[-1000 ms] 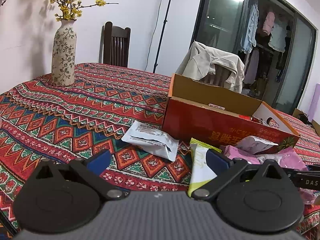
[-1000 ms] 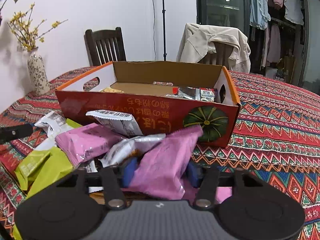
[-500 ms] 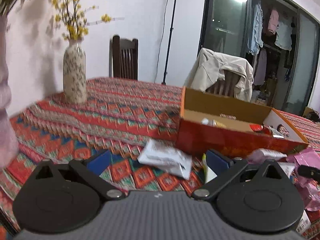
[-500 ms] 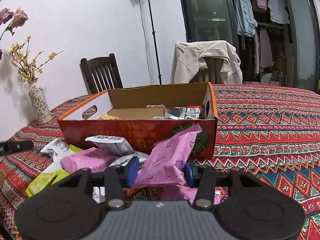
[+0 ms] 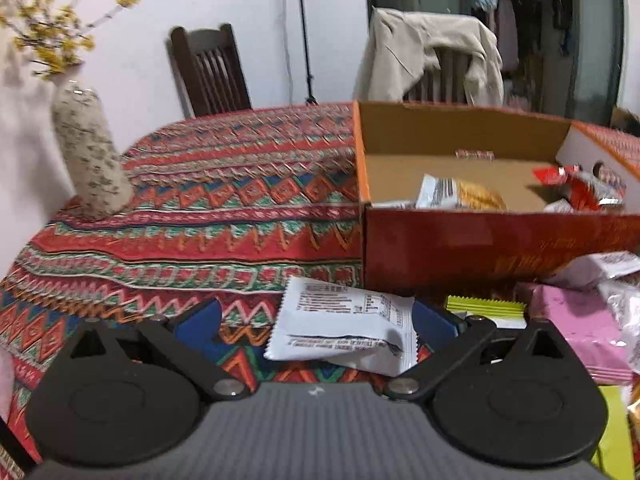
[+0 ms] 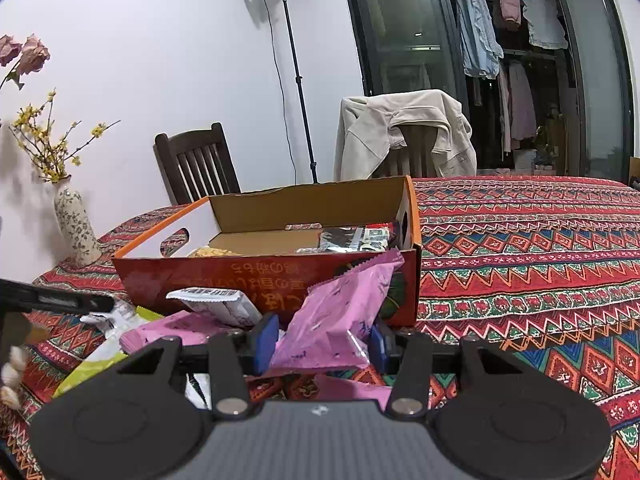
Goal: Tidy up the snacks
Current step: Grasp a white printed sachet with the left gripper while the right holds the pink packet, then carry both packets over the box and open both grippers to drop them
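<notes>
My right gripper (image 6: 322,340) is shut on a pink snack packet (image 6: 340,312) and holds it up in front of the open red cardboard box (image 6: 264,276). My left gripper (image 5: 316,320) is open; a white snack packet (image 5: 344,332) lies on the cloth between its fingers, by the box's near left corner (image 5: 480,244). Several packets lie inside the box (image 5: 460,194). Pink (image 5: 576,332), green (image 5: 486,310) and white (image 6: 216,304) packets are piled before the box.
A patterned tablecloth (image 6: 520,248) covers the table. A flowered vase (image 5: 90,156) with yellow blossoms stands at the far left, also in the right wrist view (image 6: 76,226). Two chairs (image 6: 196,168) and a light stand (image 6: 292,72) are behind the table.
My right gripper has lifted the pink packet up off the pile. My left gripper has swung right and closer to the box, so the white packet now lies between its fingers.
</notes>
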